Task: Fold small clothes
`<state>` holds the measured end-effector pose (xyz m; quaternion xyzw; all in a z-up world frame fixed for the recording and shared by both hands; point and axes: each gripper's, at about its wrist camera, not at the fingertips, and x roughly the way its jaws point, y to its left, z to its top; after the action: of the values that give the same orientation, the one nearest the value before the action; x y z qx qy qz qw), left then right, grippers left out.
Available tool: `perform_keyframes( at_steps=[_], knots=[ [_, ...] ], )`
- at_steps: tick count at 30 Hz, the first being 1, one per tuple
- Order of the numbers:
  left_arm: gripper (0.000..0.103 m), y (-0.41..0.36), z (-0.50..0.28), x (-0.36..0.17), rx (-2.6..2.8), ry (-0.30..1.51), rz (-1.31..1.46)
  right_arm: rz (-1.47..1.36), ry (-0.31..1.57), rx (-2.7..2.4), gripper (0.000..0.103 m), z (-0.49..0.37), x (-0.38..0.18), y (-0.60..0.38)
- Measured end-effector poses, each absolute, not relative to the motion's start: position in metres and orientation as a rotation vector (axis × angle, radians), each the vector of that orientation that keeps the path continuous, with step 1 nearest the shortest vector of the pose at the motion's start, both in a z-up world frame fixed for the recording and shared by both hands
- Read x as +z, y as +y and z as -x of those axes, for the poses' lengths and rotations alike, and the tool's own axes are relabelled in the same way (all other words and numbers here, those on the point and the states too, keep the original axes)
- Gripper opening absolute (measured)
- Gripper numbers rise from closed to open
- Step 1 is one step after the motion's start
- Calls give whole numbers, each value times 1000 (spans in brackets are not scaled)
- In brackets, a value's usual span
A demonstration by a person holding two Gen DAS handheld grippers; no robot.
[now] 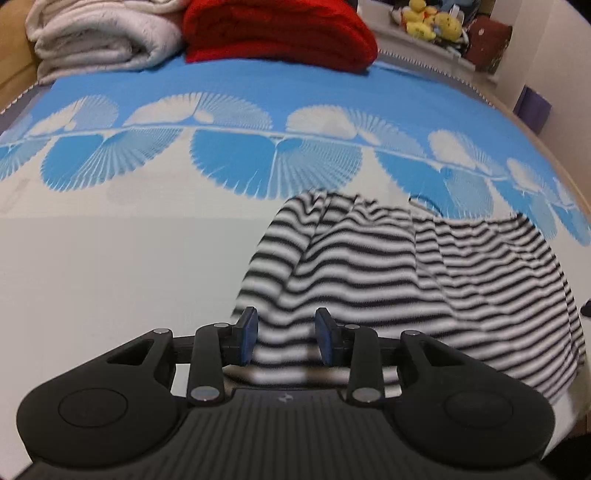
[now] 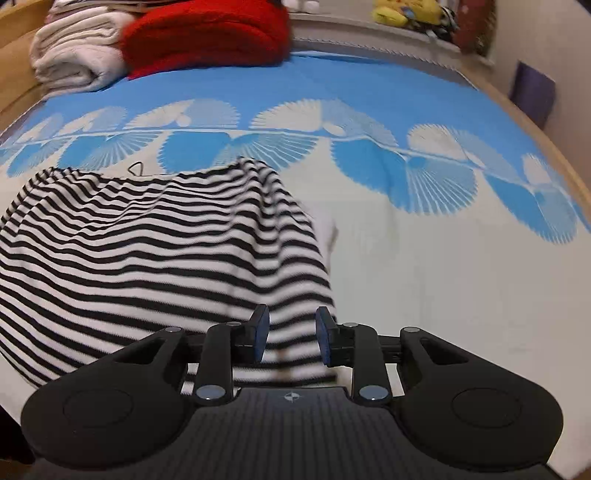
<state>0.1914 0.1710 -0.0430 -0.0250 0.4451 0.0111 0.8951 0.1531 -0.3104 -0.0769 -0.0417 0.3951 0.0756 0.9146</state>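
A black-and-white striped garment point(image 1: 406, 266) lies rumpled on the blue-and-white bedspread point(image 1: 110, 258). My left gripper point(image 1: 286, 338) is open, its blue pads on either side of the garment's near left edge. In the right wrist view the same garment point(image 2: 147, 251) fills the left half. My right gripper point(image 2: 291, 338) is open over the garment's near right corner. Whether any pad touches the cloth I cannot tell.
A folded red blanket point(image 1: 277, 33) and a folded white blanket point(image 1: 99, 37) sit at the far end of the bed. Soft toys point(image 1: 432, 22) stand on a shelf at the back right. A wooden bed frame point(image 2: 535, 122) runs along the right.
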Motion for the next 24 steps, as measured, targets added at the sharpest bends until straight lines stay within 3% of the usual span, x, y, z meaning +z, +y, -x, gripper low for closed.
perform_keyframes(
  at_steps=[5, 9, 15, 18, 21, 23, 24],
  knots=[
    [38, 154, -228, -44, 14, 853, 55, 245, 1082, 126, 32, -182, -122, -295],
    [38, 150, -263, -55, 40, 852, 39, 223, 1035, 128, 34, -193, -110, -293],
    [36, 164, -300, -80, 91, 907, 86, 77, 806, 74, 37, -227, -76, -296],
    [36, 169, -308, -88, 96, 924, 84, 41, 805, 36, 43, -256, -84, -291],
    [36, 173, -314, -94, 103, 937, 107, 63, 833, 29, 43, -279, -101, -283],
    [37, 172, -319, -98, 109, 942, 94, 103, 843, 2, 29, -291, -109, -283],
    [38, 171, -320, -100, 115, 946, 78, 93, 852, -27, 6, -295, -111, -284]
  ],
)
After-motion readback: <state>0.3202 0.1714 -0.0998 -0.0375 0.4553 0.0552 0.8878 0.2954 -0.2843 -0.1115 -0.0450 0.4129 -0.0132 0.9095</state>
